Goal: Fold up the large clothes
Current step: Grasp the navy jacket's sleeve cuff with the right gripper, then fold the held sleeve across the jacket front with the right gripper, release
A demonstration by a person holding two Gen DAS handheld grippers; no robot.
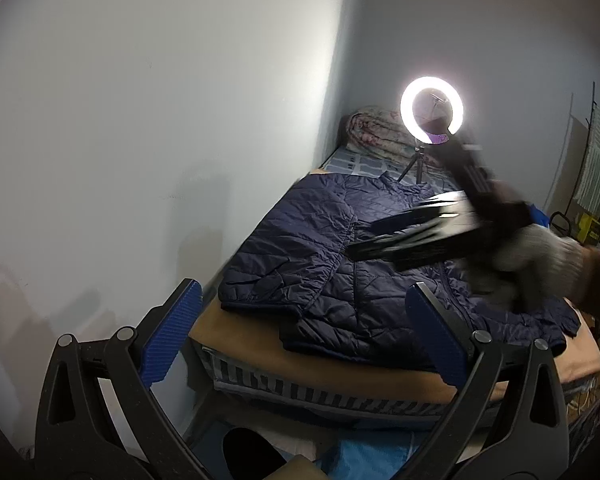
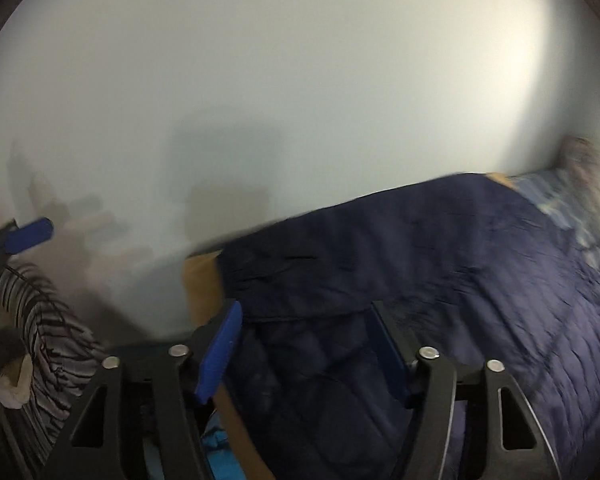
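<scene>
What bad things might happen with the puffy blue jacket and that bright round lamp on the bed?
1. The ring light stands on a thin tripod just past the jacket. The right gripper is close by, so a swing might knock it over.
2. The jacket's near hem hangs by the edge of the bed, so a hard tug may slide it off.
3. The left gripper is open and holds nothing, so one-sided pulling could undo the folded sleeve.

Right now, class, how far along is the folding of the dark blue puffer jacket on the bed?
Done: the jacket lies spread on the bed, one sleeve already folded across its front. In hand: nothing; the left gripper and right gripper are open above it. Left: the other side and the final folds.
</scene>
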